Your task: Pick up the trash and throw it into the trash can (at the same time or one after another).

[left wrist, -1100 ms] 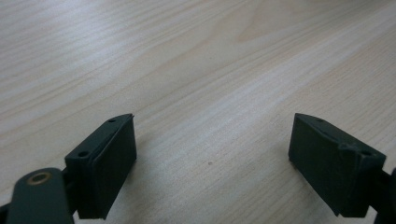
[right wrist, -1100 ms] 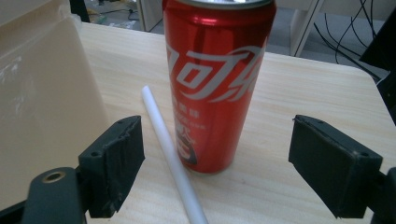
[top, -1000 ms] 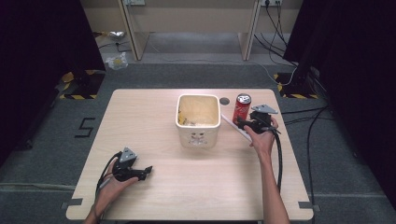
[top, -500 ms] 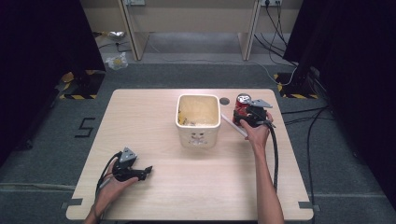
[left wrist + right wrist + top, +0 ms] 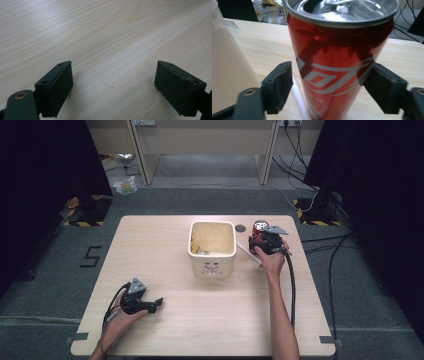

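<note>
If I close the open right gripper [image 5: 329, 82] off-centre, the can [image 5: 337, 57] beside the bin [image 5: 212, 262] tips; left gripper [image 5: 113, 86] open, idle.

The can [image 5: 259, 228] stands right of the bin [image 5: 212, 251], between my right gripper's [image 5: 258, 241] jaws; my left gripper [image 5: 156, 303] sits near-left on the tabletop [image 5: 150, 245].

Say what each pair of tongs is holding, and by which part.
Nothing yet. The right tongs straddle the red can's lower body, jaws open. The left tongs are open over the table.
</note>
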Demonstrator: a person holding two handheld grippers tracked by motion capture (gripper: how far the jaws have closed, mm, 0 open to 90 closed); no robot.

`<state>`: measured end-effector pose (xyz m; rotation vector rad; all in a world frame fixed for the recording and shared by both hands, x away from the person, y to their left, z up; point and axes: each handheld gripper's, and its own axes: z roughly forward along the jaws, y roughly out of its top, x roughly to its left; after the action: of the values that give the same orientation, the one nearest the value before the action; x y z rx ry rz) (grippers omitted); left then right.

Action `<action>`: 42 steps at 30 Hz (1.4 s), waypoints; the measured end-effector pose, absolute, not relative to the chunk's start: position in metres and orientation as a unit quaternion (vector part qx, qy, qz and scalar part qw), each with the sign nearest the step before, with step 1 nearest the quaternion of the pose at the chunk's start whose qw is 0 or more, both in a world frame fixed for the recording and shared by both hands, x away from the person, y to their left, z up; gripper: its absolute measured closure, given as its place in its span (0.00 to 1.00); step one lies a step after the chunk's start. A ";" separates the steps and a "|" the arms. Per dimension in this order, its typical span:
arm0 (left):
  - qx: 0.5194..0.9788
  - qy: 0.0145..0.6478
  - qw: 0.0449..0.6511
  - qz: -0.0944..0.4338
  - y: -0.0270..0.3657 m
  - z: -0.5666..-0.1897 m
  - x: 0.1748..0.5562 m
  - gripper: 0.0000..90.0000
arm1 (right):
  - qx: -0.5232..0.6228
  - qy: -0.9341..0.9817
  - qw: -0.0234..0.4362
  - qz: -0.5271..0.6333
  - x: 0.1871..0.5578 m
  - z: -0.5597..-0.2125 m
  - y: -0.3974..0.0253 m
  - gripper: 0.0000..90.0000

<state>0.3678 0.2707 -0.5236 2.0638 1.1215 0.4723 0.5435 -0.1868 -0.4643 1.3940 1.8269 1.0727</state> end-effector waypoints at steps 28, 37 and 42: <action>0.802 0.436 0.365 0.184 0.271 -0.524 0.368 0.16 | 0.501 0.682 0.325 0.423 0.518 -0.417 -0.200 0.38; 0.803 0.435 0.364 0.184 0.271 -0.524 0.368 0.16 | 0.498 0.686 0.321 0.422 0.506 -0.392 -0.203 0.38; 0.803 0.435 0.364 0.184 0.271 -0.524 0.368 0.16 | 0.494 0.688 0.311 0.431 0.498 -0.381 -0.201 0.38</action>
<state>0.3678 0.2708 -0.5236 2.0661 1.1200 0.4728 0.4982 -0.2006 -0.3813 1.3047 1.8161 1.1378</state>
